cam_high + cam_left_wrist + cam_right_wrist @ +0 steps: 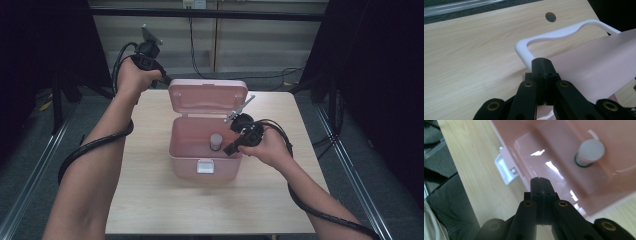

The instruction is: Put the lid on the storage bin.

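A pink plastic box (pixel 192 167) stands on the wooden table with its lid (pixel 207 95) swung up and back. Inside it stands a small bottle (pixel 216 141) with a pale cap (pixel 591 150). My left gripper (pixel 166 80) is shut at the lid's back left corner. Its closed tips (pixel 543 62) lie against the pink lid (pixel 596 67), next to the white carry handle (pixel 529 42). My right gripper (pixel 229 149) is shut and hovers over the box's right side, empty. Its tips (pixel 541 182) are above the box wall (pixel 506 140), apart from the bottle.
A white latch (pixel 205 166) hangs on the box's front wall, with the latch (pixel 506 168) left of my right jaws. The table (pixel 150 190) has a round hole (pixel 550 17) near its far edge. Black curtains and metal rails flank the table.
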The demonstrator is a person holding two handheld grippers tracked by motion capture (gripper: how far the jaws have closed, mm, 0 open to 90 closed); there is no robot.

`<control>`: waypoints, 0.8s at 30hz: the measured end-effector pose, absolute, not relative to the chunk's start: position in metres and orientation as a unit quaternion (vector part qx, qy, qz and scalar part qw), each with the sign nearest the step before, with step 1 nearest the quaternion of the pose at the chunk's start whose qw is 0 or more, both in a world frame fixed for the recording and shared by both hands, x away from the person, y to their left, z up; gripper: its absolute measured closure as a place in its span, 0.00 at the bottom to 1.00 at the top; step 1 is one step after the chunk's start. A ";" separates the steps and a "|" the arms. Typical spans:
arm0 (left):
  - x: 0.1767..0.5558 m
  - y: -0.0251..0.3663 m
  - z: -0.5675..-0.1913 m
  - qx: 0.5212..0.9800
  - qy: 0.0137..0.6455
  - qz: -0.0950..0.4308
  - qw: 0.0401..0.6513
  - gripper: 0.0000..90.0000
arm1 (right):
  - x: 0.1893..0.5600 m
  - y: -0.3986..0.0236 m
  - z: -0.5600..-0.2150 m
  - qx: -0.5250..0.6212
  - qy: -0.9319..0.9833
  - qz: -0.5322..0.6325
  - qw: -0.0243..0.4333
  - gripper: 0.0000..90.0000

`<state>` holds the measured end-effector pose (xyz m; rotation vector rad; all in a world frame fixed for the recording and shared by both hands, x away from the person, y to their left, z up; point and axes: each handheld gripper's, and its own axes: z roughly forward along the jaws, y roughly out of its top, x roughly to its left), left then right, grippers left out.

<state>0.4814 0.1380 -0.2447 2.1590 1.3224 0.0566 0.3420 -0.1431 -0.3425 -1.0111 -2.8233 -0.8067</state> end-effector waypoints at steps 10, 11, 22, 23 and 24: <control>0.474 0.138 -0.249 0.820 0.491 0.029 0.293 1.00 | 0.347 -0.169 -0.337 -0.362 -0.890 -0.278 0.008 1.00; 0.473 0.138 -0.249 0.818 0.493 0.030 0.295 1.00 | 0.347 -0.169 -0.336 -0.363 -0.889 -0.279 0.007 1.00; 0.478 0.126 -0.237 0.817 0.488 0.024 0.305 1.00 | 0.352 -0.174 -0.337 -0.367 -0.887 -0.280 0.009 1.00; 0.478 0.124 -0.238 0.821 0.484 0.027 0.302 1.00 | 0.353 -0.175 -0.336 -0.369 -0.886 -0.282 0.005 1.00; 0.477 0.123 -0.239 0.821 0.484 0.027 0.301 1.00 | 0.353 -0.177 -0.336 -0.371 -0.884 -0.283 0.008 1.00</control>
